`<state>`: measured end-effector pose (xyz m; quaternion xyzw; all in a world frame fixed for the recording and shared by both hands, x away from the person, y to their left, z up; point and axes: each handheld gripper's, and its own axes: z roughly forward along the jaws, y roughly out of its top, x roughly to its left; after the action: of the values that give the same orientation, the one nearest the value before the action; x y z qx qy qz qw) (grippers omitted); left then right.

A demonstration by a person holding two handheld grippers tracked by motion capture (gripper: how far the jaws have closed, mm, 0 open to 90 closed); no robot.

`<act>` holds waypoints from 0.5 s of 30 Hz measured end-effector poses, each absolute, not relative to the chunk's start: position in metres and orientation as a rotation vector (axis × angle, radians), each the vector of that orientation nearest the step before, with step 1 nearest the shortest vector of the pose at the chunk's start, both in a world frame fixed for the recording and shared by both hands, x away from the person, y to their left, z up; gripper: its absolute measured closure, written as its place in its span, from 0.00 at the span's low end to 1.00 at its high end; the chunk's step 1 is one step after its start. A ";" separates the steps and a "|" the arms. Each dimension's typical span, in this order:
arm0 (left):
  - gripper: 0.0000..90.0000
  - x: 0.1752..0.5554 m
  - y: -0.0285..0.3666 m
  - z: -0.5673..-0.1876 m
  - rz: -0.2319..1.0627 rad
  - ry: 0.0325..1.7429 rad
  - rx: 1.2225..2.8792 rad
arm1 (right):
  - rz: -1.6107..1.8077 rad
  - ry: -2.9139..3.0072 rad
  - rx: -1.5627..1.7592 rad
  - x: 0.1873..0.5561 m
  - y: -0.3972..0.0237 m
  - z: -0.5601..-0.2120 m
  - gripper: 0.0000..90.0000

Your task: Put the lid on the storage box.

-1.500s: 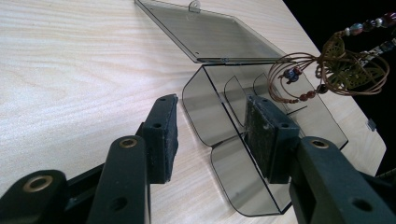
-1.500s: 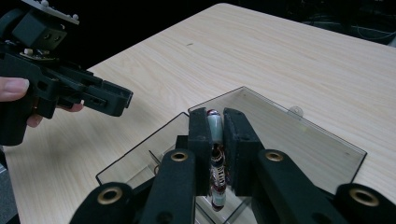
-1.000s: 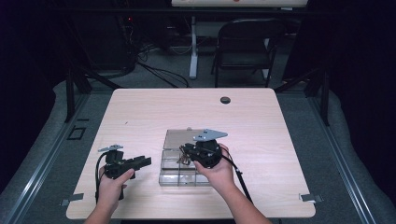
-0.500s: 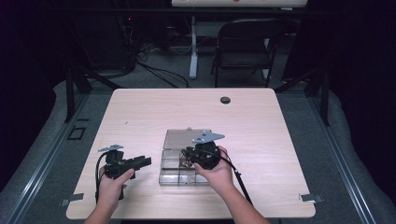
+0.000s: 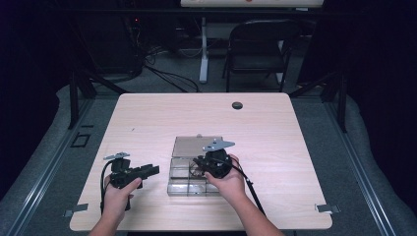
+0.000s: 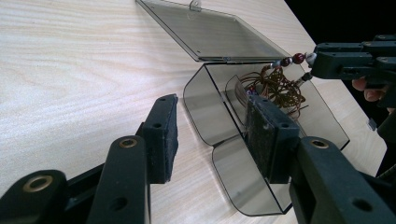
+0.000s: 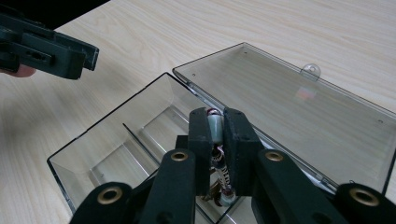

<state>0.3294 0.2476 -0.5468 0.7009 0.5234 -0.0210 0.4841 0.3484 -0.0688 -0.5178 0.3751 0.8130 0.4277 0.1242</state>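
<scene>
Centrally on the wooden table (image 5: 147, 123), I am looking at a clear plastic compartment box (image 5: 183, 169) lying with its hinged lid (image 5: 189, 146) folded open and flat on the far side. From the high view, I am holding the right gripper (image 5: 197, 163) over the box's right part, its grey three-cornered plate showing above it. Along the right gripper view, my right gripper (image 7: 215, 126) is pinching a beaded bracelet (image 7: 215, 128): the two black jaws are pressing together on a pale bead at the top of the string, and the remaining beads and dark cord are hanging down between the jaws toward the box (image 7: 116, 140) interior. Seen from the left gripper view, the bracelet (image 6: 278, 86) is showing as a tangle of brownish cord with red and pale beads, dangling from the right gripper (image 6: 310, 60) above the far compartment of the box (image 6: 219, 107); whether the cord's lowest loops are touching the box floor I cannot tell. The lid (image 6: 215, 32) is lying level on the table (image 6: 70, 70) beyond it.

Meanwhile my left gripper (image 5: 153, 170) is resting low just beside the box's left edge. Its fingers (image 6: 163, 135) are standing spread with nothing between them; the jaws are framing the box's near corner without pressing on it. In the right gripper view the left gripper (image 7: 91, 53) is appearing at upper left, apart from the box rim
</scene>
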 end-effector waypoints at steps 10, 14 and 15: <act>0.61 0.329 0.247 -0.547 -0.049 1.275 1.706 | 1.264 2.383 1.087 0.347 -0.061 -0.518 0.91; 0.61 0.329 0.248 -0.547 -0.051 1.273 1.706 | 1.270 2.388 1.068 0.347 -0.058 -0.517 0.91; 0.61 0.329 0.248 -0.547 -0.051 1.273 1.706 | 1.270 2.388 1.068 0.347 -0.058 -0.517 0.91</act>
<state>0.3294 0.2476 -0.5468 0.7007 0.5231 -0.0211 0.4848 0.3467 -0.0578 -0.5167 0.3647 0.8156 0.4338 0.1167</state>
